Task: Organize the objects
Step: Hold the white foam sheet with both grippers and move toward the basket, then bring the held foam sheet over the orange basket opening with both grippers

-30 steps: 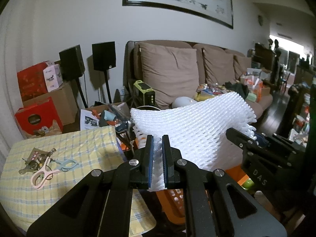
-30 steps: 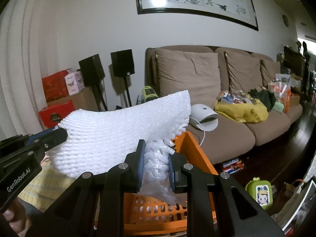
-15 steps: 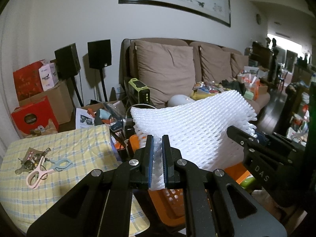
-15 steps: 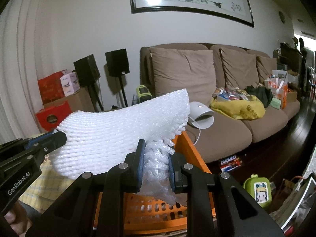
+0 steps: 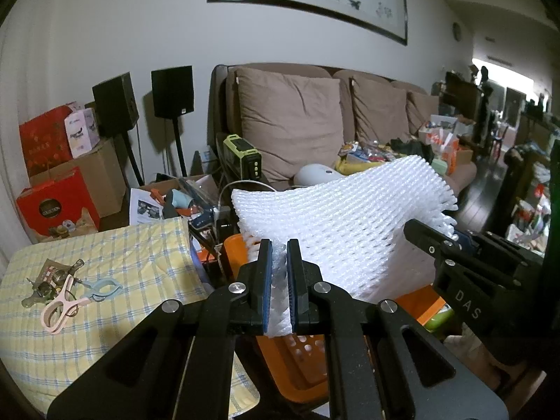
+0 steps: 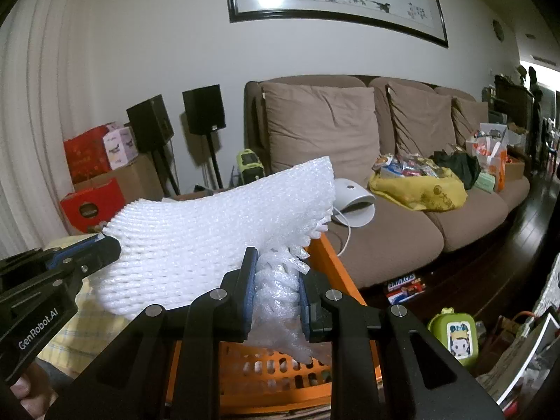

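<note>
A white foam mesh sheet (image 5: 343,217) (image 6: 217,234) hangs stretched in the air between both grippers, above an orange perforated basket (image 5: 301,364) (image 6: 273,367). My left gripper (image 5: 279,255) is shut on the sheet's left edge. My right gripper (image 6: 276,266) is shut on the bunched right edge. Each gripper shows in the other's view: the right one (image 5: 430,234) at the sheet's far side, the left one (image 6: 105,245) at its left corner.
To the left lies a yellow checked cloth (image 5: 115,255) carrying pink and blue clips (image 5: 70,301) and keys. A brown sofa (image 6: 385,217) with cushions, a white device and snack bags stands behind. Boxes and speakers line the left wall. A green toy (image 6: 455,336) sits on the floor.
</note>
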Demonstrator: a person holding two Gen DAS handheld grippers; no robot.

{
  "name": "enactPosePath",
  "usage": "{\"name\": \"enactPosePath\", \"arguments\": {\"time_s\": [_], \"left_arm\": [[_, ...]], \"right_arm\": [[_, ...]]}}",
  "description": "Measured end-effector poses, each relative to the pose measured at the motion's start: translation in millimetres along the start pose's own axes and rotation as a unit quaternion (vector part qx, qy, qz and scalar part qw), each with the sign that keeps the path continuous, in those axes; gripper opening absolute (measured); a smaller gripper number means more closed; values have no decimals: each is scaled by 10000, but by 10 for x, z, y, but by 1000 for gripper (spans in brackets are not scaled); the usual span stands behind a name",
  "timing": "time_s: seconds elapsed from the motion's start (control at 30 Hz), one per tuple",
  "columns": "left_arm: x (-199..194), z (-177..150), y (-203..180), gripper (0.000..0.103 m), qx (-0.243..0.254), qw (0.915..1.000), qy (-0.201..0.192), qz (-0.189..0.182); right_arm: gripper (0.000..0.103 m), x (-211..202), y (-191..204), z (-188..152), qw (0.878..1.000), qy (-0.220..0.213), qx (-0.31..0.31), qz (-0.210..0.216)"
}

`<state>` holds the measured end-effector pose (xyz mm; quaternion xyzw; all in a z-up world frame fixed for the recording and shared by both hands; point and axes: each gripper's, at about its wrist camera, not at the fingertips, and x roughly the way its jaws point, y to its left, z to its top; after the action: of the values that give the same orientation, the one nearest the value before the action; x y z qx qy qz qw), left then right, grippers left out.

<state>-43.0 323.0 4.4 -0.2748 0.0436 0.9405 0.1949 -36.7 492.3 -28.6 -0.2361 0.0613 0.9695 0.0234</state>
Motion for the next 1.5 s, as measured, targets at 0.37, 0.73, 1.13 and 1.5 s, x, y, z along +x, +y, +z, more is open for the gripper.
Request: {"name": "enactPosePath", "arguments": {"time_s": [0.37,0.73,1.13,1.5], "left_arm": [[4,6,-69,8,30,9999,-28,-105],[11,35,-113,8,26,9999,-39,-166],[-33,71,-126,8,-54,9996,-138,-239],[-13,65,-193,8,-24,9995,-141,-277]], "right_arm": [[20,20,-60,-5,10000,32,33,-31],[20,37,-99,-18,9999,64,77,-82],[20,14,-136,-15,9999,49,70,-92],[20,-27,-201,-3,9998,-12,106,-144]]}}
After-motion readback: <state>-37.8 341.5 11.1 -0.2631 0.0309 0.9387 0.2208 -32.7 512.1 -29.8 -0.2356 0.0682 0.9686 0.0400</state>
